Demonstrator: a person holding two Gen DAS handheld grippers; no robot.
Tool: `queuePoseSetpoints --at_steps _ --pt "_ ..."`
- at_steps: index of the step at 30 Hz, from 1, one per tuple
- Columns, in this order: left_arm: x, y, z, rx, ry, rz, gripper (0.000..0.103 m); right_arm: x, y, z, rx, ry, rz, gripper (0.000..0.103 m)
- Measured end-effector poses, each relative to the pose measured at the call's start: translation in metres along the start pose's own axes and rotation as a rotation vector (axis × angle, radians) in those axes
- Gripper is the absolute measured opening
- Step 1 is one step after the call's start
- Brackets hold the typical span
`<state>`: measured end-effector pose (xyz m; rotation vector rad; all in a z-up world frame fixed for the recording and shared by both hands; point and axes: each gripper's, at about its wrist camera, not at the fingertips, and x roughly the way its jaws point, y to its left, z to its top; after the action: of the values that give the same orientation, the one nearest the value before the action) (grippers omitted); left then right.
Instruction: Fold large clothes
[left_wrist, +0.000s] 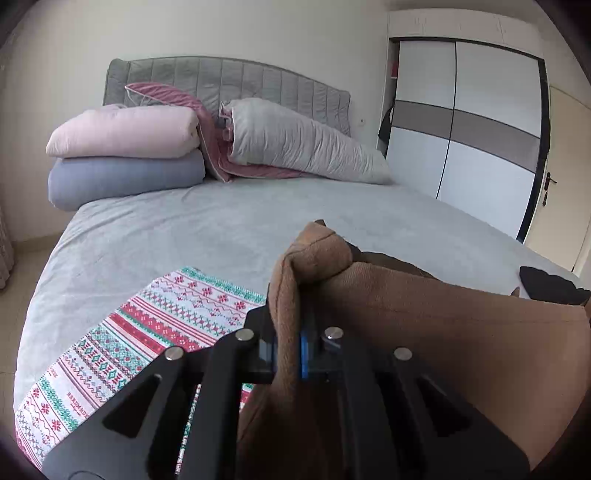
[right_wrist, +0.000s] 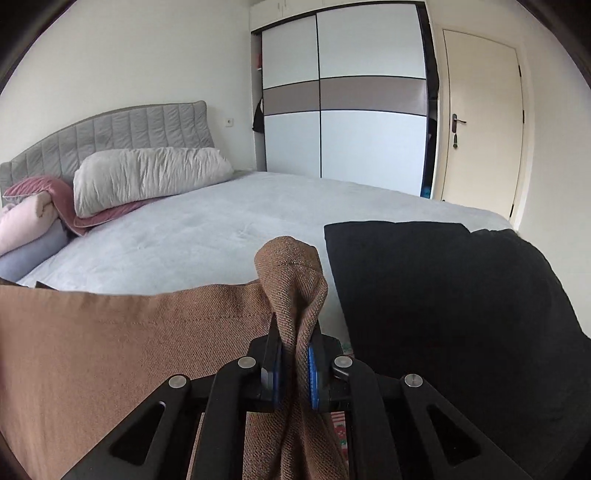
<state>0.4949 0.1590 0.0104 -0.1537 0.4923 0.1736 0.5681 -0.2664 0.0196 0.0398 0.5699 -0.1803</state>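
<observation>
Your left claw (left_wrist: 291, 332) is pinched tight on a bunched corner of the brown garment (left_wrist: 424, 332), and your right claw (right_wrist: 295, 369) is clamped the same way on the other corner (right_wrist: 291, 280). The cloth's top edge hangs stretched between your two hands, held up above the foot of the bed (left_wrist: 221, 221), with the rest dropping out of sight below the cameras.

By the look of it you are at the lift-and-spread step: both corners are gripped and the piece is off the sheet, not yet folded. The next move likely calls for keeping both grips firm, holding the edge level and taut, then laying the cloth flat on a free stretch of bed before folding it over.

Only the left view shows the patterned red-and-green cloth (left_wrist: 129, 343) lying on the bed just beneath your left claw. Only the right view shows the large black garment (right_wrist: 443, 295) spread beside your right claw, and the whole door (right_wrist: 480, 122) beyond the wardrobe (right_wrist: 343, 99).
</observation>
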Motion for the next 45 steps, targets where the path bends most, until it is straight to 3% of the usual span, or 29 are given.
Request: queuePoseSetpoints --at_steps 2,4,6,8,10,11,13,15,16,18,24,27,32,37,39,40,43,45 --pt "0.043 -0.002 -0.033 0.030 0.132 0.041 0.011 0.033 0.012 -0.020 -0.066 0.071 -0.048 0.011" --pt "0.078 0.001 -0.051 -0.003 0.292 0.031 0.011 0.069 0.020 -0.046 -0.127 0.166 -0.070 0.015" --pt "0.083 0.000 -0.048 0.003 0.313 0.022 0.013 0.094 0.023 -0.063 -0.145 0.263 -0.079 0.017" --pt "0.087 -0.001 -0.049 0.014 0.347 0.028 0.018 0.094 0.020 -0.061 -0.140 0.266 -0.094 0.019" --pt "0.086 0.005 -0.049 -0.008 0.373 0.034 0.027 0.088 0.012 -0.058 -0.113 0.272 -0.080 0.029" --pt "0.080 0.008 -0.046 -0.016 0.371 0.044 0.030 0.082 0.007 -0.055 -0.094 0.267 -0.074 0.032" --pt "0.057 0.013 -0.040 -0.008 0.358 0.047 0.042 0.056 -0.008 -0.048 -0.029 0.258 -0.035 0.049" --pt "0.022 0.015 -0.036 0.036 0.329 0.018 0.068 0.020 -0.031 -0.047 0.068 0.233 0.075 0.062" --pt "0.003 0.016 -0.036 0.054 0.312 0.010 0.071 0.001 -0.043 -0.049 0.111 0.230 0.131 0.069" --pt "-0.034 0.017 -0.040 0.078 0.308 -0.020 0.074 -0.033 -0.058 -0.057 0.133 0.239 0.202 0.072" --pt "-0.121 0.019 -0.072 0.133 0.392 -0.051 0.080 -0.105 -0.072 -0.114 0.113 0.346 0.245 0.073" --pt "-0.141 0.043 -0.087 0.020 0.470 -0.074 0.080 -0.125 -0.090 -0.147 0.229 0.376 0.292 0.073" --pt "-0.163 0.088 -0.118 -0.303 0.571 -0.134 0.080 -0.134 -0.101 -0.180 0.396 0.476 0.309 0.073" --pt "-0.163 0.096 -0.166 -0.580 0.643 -0.256 0.079 -0.142 -0.098 -0.188 0.580 0.466 0.442 0.073" --pt "-0.151 0.090 -0.185 -0.659 0.679 -0.299 0.074 -0.137 -0.091 -0.196 0.624 0.477 0.472 0.074" --pt "-0.145 0.086 -0.190 -0.696 0.684 -0.322 0.072 -0.132 -0.088 -0.199 0.643 0.486 0.490 0.074" --pt "-0.132 0.085 -0.197 -0.801 0.597 -0.356 0.067 -0.110 -0.087 -0.206 0.740 0.462 0.520 0.074" --pt "-0.126 0.088 -0.203 -0.877 0.550 -0.357 0.052 -0.095 -0.093 -0.212 0.834 0.420 0.532 0.075"
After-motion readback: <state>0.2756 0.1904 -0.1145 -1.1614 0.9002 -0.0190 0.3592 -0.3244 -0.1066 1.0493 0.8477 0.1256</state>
